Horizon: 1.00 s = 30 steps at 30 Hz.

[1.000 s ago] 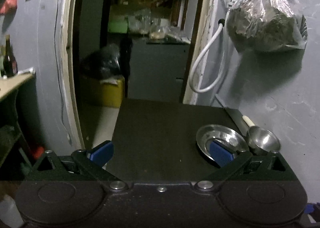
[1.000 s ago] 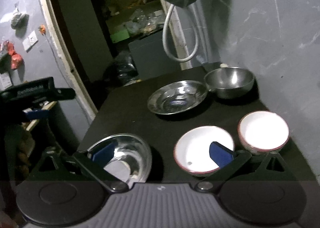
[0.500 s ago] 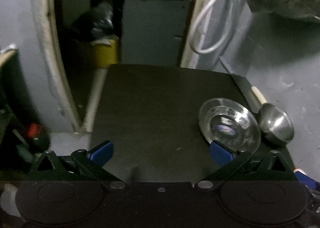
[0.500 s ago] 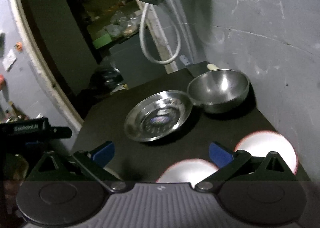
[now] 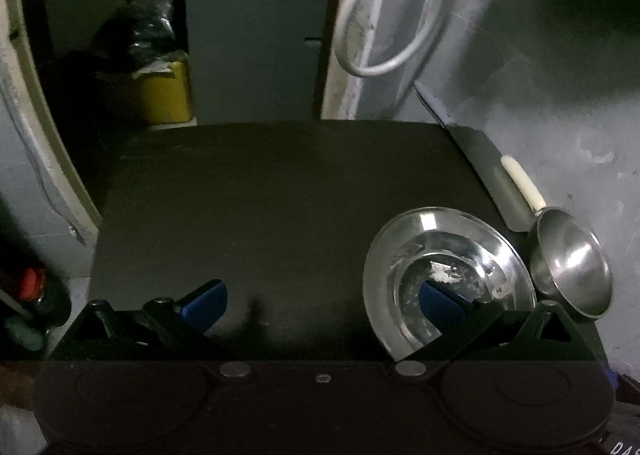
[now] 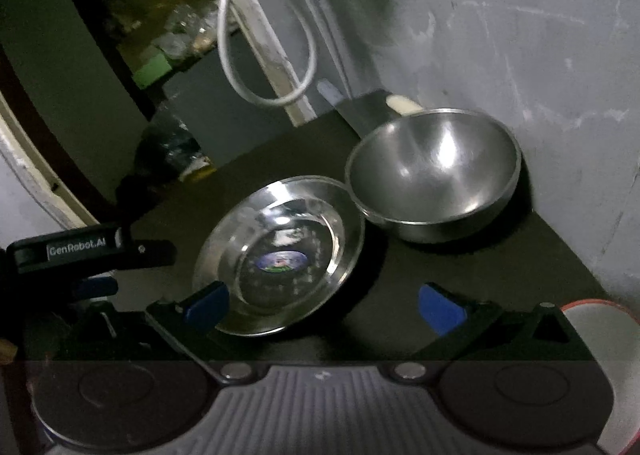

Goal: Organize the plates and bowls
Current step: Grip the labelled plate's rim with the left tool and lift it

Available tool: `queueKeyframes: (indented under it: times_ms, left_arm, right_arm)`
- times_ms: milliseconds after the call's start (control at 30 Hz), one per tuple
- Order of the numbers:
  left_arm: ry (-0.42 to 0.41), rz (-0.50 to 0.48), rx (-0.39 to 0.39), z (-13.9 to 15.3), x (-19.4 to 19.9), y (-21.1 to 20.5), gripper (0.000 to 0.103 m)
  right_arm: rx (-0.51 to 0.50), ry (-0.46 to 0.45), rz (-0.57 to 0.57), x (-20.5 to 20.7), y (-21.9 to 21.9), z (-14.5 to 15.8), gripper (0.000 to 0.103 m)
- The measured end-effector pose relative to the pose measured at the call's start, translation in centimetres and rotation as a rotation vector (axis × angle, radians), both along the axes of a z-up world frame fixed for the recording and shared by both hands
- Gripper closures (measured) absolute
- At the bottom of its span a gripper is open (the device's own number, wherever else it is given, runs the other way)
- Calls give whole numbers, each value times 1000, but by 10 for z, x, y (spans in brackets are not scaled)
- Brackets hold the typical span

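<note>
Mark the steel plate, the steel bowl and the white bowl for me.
steel plate point(image 6: 280, 255), right wrist view, on its flat centre by the sticker.
steel bowl point(image 6: 436, 171), right wrist view, on its inner wall.
white bowl point(image 6: 600, 329), right wrist view, on its white inside near the red rim.

Dim light, room mostly in shadow. Black tabletop point(image 5: 280, 195) spans ahead of the fingers. Grey patchy plaster wall point(image 5: 560, 115) beyond the right finger. White hose loop point(image 5: 384, 15) hangs on a pale door frame point(image 5: 334, 55) far ahead. Through the doorway: grey cabinet point(image 5: 256, 47); yellow bin point(image 5: 166, 95) ahead of the left finger.
</note>
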State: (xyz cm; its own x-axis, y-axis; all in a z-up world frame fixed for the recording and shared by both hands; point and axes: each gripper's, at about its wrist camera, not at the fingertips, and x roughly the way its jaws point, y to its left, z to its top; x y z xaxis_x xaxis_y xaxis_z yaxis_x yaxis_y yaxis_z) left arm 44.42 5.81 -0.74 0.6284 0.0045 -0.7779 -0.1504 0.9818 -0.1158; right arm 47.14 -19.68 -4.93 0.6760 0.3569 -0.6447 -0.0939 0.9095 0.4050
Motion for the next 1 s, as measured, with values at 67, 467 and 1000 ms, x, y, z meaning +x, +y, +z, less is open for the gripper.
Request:
queueKeyframes:
  times_ms: [67, 467, 1000]
  left_arm:
    - [15, -11, 17, -3, 9, -3, 1]
    - [19, -72, -23, -12, 25, -7, 1]
    - [17, -96, 10, -16, 29, -15, 15]
  right_arm:
    - [-35, 11, 0, 5, 3, -3, 0]
    - [-64, 14, 4, 14, 11, -8, 0]
    - [-57, -15, 16, 21, 13, -11, 35]
